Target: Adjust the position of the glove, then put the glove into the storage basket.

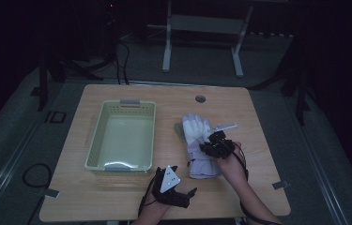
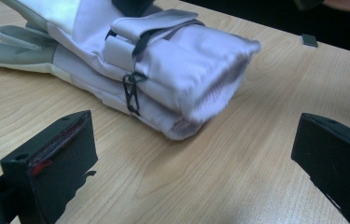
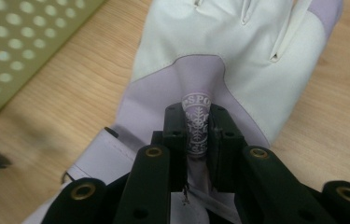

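Observation:
A pair of white and lilac gloves [image 1: 196, 136] lies stacked on the wooden table [image 1: 258, 117], right of centre, fingers pointing away from the person. My right gripper [image 1: 209, 144] comes down on the top glove [image 3: 219, 46] and is shut on a raised fold of its lilac back with the snowflake logo patch [image 3: 196, 126]. My left gripper [image 1: 184, 179] rests low near the table's front edge, just left of the cuffs. Its jaws stand wide open with bare wood between them [image 2: 196, 140], and the open cuff end of the gloves [image 2: 177, 70] lies a short way ahead.
A pale green perforated basket [image 1: 96, 140] sits empty on the left half of the table, its wall close to the gloves [image 3: 14, 42]. A small metal clip [image 2: 309, 40] sits at the table edge. A white frame stand [image 1: 202, 28] is on the floor behind.

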